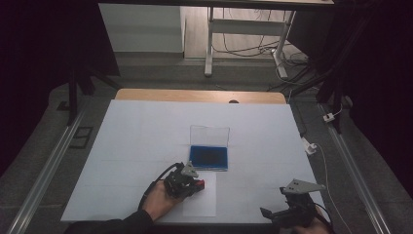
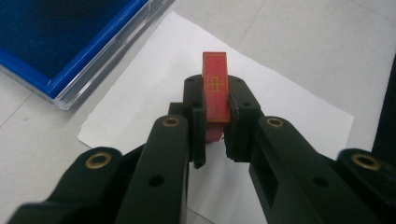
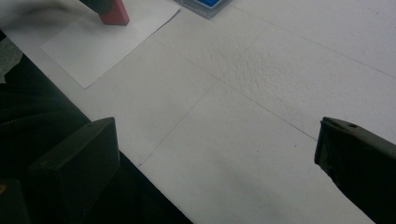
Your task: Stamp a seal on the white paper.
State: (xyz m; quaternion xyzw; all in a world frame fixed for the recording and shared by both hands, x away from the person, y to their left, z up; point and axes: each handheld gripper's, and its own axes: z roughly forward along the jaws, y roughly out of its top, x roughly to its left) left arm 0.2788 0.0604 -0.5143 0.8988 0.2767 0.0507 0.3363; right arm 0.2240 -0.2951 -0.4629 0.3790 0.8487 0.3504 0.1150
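High view: above, facing forward-down, far from paper sheet (image 1: 200, 201).
Left gripper view: close over sheet (image 2: 280, 112).
Right gripper view: low, beside sheet (image 3: 100, 44); shared.

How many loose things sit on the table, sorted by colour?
Red stamp block: 1
Blue-lined clear case: 1
White paper sheet: 1
Total: 3

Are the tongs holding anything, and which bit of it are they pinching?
The left tongs pinch a small red block by its two long flat sides, near its lower end, above the paper sheet. The right tongs are open, holding nothing.
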